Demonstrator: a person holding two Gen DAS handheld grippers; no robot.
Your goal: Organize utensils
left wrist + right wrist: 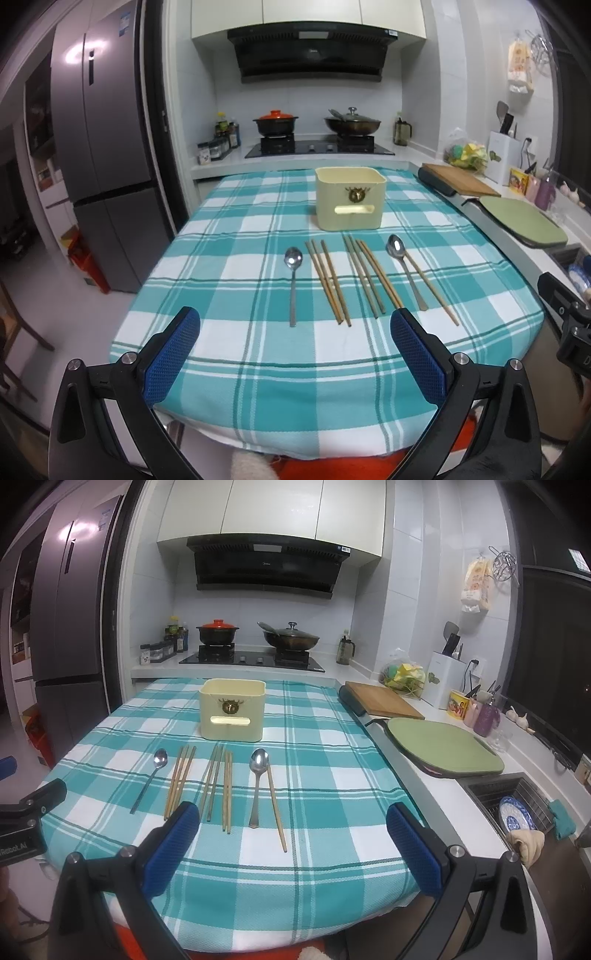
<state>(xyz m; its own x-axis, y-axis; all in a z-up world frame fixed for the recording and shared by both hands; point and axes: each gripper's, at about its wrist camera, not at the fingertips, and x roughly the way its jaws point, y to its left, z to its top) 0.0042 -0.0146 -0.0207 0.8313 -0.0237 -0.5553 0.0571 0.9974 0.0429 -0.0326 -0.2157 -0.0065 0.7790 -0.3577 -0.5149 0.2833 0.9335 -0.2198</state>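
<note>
A cream utensil box [350, 197] [232, 709] stands upright at the far middle of the teal checked tablecloth [221, 354] [332, 797]. In front of it lie a left spoon [293, 284] [149, 780], several wooden chopsticks [328, 282] [181, 781] in two bunches, with the second bunch [365, 277] [219, 786] to its right, a right spoon [405, 269] [257, 782] and a single chopstick [436, 291] [277, 806]. My left gripper [295, 321] is open and empty above the table's near edge. My right gripper [293, 816] is open and empty, also near the front edge.
A fridge [99, 147] stands to the left. A stove with a pot [275, 123] and a wok [352, 123] is behind the table. On the right counter lie a wooden board [384, 701], a green cutting board [443, 746] and a sink with a plate [515, 814].
</note>
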